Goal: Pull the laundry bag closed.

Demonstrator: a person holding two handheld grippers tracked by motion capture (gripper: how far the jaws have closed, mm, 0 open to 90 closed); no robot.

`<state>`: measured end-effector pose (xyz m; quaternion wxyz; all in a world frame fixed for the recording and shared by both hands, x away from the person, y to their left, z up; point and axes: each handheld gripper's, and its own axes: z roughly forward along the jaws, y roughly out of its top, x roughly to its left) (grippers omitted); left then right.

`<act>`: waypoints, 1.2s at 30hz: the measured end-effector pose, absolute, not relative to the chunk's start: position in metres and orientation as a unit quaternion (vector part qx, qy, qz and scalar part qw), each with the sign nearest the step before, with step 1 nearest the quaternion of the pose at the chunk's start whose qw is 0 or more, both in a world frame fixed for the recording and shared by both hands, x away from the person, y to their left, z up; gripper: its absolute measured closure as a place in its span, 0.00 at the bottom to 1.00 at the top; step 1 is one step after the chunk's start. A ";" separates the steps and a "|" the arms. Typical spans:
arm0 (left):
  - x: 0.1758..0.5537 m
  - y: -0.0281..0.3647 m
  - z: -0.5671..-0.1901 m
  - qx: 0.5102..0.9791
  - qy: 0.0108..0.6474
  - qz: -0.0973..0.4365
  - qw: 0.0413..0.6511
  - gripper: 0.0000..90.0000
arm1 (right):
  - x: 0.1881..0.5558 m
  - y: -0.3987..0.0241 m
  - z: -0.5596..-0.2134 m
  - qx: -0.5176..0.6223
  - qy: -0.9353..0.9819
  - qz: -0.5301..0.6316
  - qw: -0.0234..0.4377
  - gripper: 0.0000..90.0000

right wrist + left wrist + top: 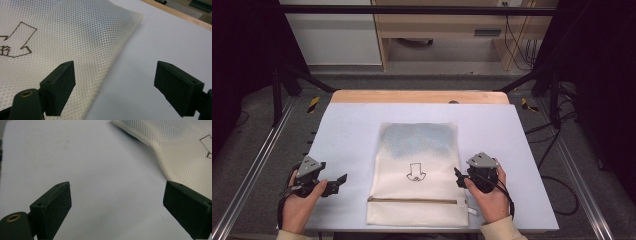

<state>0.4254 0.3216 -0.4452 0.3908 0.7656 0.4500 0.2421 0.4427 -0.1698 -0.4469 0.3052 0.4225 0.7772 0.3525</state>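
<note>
A cream mesh bag lies flat in the middle of the white table, its zipper along the near edge and a small line drawing on its face. Something bluish shows through its far half. My left gripper rests to the left of the bag, open, jaws pointing toward it with nothing between them. In the left gripper view the bag sits at upper right. My right gripper stands at the bag's right edge, open, empty. In the right gripper view the bag's edge runs under the left jaw.
A wooden strip borders the table's far edge. Metal rails run along both sides, with black frame posts and cables at the right. A cabinet stands beyond the table.
</note>
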 end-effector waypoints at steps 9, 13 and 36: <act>0.408 0.327 -0.440 0.759 0.450 0.245 0.401 0.09 | 0.440 -0.149 -0.450 0.399 0.814 0.315 0.281 0.13; 0.397 0.324 -0.438 0.768 0.431 0.248 0.404 0.14 | 0.437 -0.135 -0.448 0.378 0.830 0.314 0.265 0.14; 0.405 0.326 -0.441 0.764 0.435 0.259 0.400 0.05 | 0.427 -0.038 -0.419 0.232 0.911 0.303 0.155 0.18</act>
